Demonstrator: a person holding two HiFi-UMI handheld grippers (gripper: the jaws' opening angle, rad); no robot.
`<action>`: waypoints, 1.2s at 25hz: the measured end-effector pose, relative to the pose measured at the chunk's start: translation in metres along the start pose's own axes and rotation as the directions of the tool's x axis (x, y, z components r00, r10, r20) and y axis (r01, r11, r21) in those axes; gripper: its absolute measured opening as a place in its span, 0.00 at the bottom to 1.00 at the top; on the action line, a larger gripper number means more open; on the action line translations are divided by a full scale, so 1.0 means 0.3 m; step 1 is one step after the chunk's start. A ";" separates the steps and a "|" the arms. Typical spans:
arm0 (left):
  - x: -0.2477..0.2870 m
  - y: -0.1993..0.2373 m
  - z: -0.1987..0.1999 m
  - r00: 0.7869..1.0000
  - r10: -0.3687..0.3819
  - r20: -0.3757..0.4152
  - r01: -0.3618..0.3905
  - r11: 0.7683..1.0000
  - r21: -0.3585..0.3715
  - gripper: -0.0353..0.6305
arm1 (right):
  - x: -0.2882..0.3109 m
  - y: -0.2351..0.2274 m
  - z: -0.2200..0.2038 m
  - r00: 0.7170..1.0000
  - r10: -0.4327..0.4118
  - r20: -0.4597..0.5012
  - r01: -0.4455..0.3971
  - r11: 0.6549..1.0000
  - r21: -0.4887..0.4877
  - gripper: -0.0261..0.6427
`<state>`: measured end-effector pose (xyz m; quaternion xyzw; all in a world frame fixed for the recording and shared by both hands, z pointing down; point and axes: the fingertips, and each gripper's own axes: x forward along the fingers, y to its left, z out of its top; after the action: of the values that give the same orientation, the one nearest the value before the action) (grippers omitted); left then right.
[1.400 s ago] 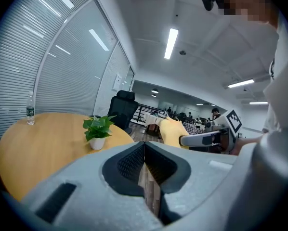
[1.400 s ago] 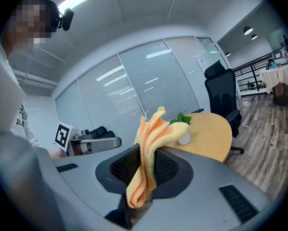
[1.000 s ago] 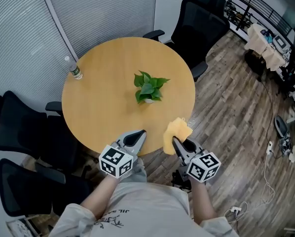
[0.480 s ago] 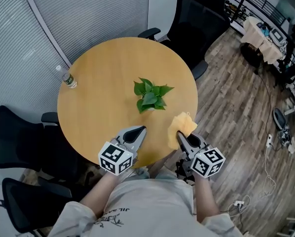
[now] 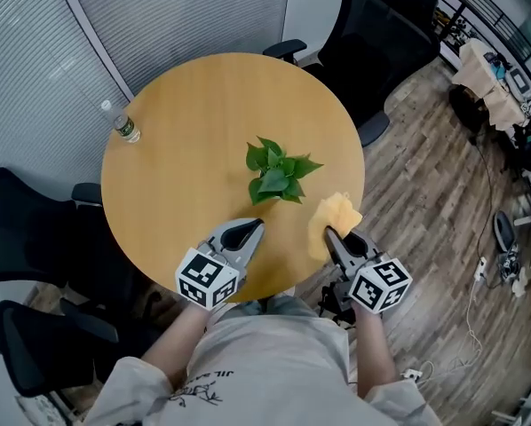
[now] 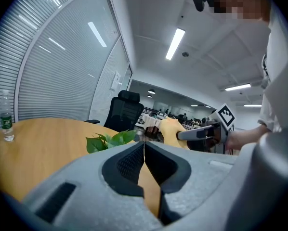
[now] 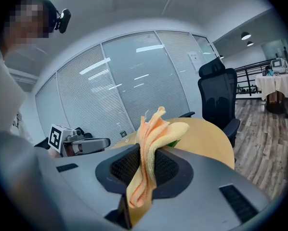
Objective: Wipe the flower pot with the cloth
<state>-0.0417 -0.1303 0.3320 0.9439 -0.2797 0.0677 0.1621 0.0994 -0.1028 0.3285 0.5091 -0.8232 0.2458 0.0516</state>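
Note:
A small potted plant (image 5: 277,175) with green leaves stands near the middle of the round wooden table (image 5: 194,131); its pot is hidden under the leaves. My right gripper (image 5: 330,236) is shut on a yellow-orange cloth (image 5: 330,221), held over the table's near right edge, just right of the plant. In the right gripper view the cloth (image 7: 151,148) is pinched between the pads. My left gripper (image 5: 251,229) is shut with nothing in it, over the near edge, just in front of the plant. The left gripper view shows the leaves (image 6: 110,141) and the cloth (image 6: 173,131) ahead.
A clear water bottle (image 5: 122,124) stands at the table's far left edge. Black office chairs (image 5: 381,34) ring the table at the back right and at the left (image 5: 35,247). Window blinds close off the left side; wooden floor lies to the right.
Both grippers have moved forward over the table's near edge, toward the plant. The cloth stays pinched in the right gripper. The left gripper stays shut.

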 end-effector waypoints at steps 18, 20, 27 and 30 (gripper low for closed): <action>0.119 0.204 -0.144 0.995 0.095 -0.028 -0.094 0.996 0.006 0.39 | 0.186 -0.243 -0.093 0.994 0.009 -0.105 -0.006 1.000 0.026 0.13; 0.141 0.235 -0.176 0.994 0.101 -0.034 -0.101 0.995 0.004 0.44 | 0.207 -0.269 -0.121 0.993 0.004 -0.115 0.000 1.000 0.031 0.13; 0.212 0.323 -0.294 0.996 0.075 -0.047 -0.074 0.997 0.021 0.57 | 0.293 -0.332 -0.210 0.987 -0.011 -0.162 0.016 1.000 0.026 0.13; 0.266 0.365 -0.345 0.996 0.058 -0.072 -0.054 0.997 0.049 0.61 | 0.342 -0.367 -0.236 0.985 -0.034 -0.170 0.037 0.999 0.014 0.13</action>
<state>-0.0390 -0.2218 0.4758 0.9361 -0.2982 0.1135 0.1479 0.1339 -0.1934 0.4636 0.5011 -0.8046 0.2945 0.1217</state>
